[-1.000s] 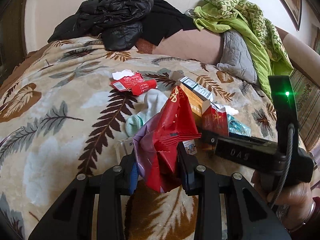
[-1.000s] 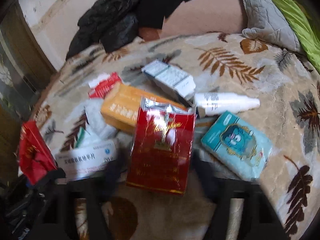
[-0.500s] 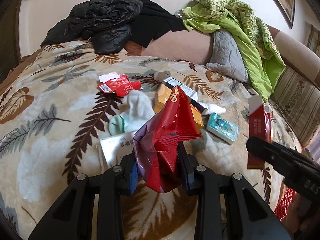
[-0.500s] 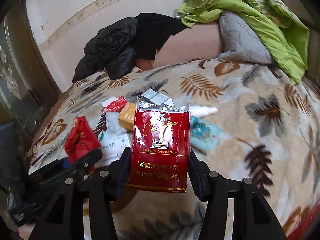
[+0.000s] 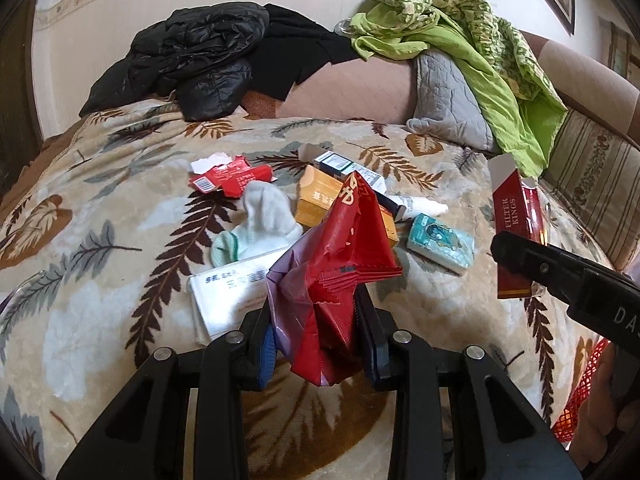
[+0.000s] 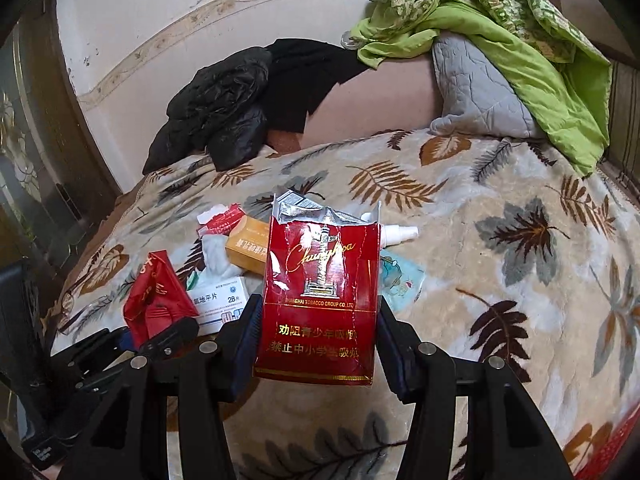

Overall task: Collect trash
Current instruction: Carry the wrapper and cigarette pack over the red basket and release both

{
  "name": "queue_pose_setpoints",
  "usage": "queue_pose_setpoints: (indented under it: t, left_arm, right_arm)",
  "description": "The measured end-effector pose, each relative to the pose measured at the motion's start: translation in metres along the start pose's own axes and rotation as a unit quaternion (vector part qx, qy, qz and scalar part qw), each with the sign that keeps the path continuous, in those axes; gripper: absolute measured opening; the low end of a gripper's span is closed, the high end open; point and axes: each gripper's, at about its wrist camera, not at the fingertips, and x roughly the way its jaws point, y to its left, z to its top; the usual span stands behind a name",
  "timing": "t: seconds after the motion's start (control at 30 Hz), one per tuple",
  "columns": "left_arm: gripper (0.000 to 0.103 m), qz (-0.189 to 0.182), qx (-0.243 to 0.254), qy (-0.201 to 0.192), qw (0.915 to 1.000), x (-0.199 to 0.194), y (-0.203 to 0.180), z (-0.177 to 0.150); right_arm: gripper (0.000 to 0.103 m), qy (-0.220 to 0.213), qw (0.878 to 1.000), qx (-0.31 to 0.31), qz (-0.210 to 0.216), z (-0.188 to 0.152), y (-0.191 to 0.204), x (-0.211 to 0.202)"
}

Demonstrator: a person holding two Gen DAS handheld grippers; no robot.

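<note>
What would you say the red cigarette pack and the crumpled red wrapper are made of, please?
The red cigarette pack looks like soft paper under glossy film: creased face, torn silvery foil top. The crumpled red wrapper looks like thin plastic film, possibly foil-lined: sharp folds, shiny purple inner side.

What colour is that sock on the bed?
White with a green band, the sock shows best in the left wrist view.

Big bed [image 5: 120, 208] under a beige leaf-print blanket. Scattered mid-bed: torn red carton [image 5: 228, 174], white sock [image 5: 260, 224] just below it, orange box [image 5: 320, 200], dark-and-white box [image 5: 340, 164] behind that, white spray bottle [image 5: 420, 206], teal tissue pack [image 5: 440, 242], white pill box [image 5: 228, 296] nearest. Piled at the far edge: black jacket [image 5: 192, 60], grey quilted pillow [image 5: 444, 100], green cloth [image 5: 480, 52].
</note>
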Motion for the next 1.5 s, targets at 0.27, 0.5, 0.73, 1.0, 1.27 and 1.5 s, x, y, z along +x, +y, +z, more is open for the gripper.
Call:
queue_pose_setpoints:
  t: [0.27,0.5,0.73,1.0,1.27,1.5]
  left_arm:
    - [0.033,0.010,0.023,-0.004,0.9997,0.001,-0.010,-0.001]
    - [0.033,0.015,0.025,-0.005,0.9996,0.000,-0.011,-0.001]
    - [0.033,0.015,0.026,-0.006,0.9995,0.000,-0.011,-0.002]
    - [0.033,0.013,0.028,-0.006,0.9995,-0.001,-0.012,-0.002]
    - [0.033,-0.015,0.033,-0.008,0.9993,-0.007,-0.023,-0.002]
    - [0.033,-0.084,0.066,-0.014,0.9942,-0.027,-0.063,-0.013]
  right_arm:
    - [0.057,0.000,1.000,0.001,0.004,0.001,0.000,0.000]
    - [0.057,-0.001,1.000,-0.004,0.006,0.000,0.001,0.000]
    - [0.057,0.000,1.000,0.001,0.005,0.000,-0.001,-0.001]
    - [0.057,0.000,1.000,0.004,0.008,0.000,0.000,-0.002]
    - [0.057,-0.008,0.998,0.050,0.023,-0.001,-0.012,-0.021]
    - [0.057,-0.026,0.993,0.111,0.043,-0.030,-0.054,-0.080]
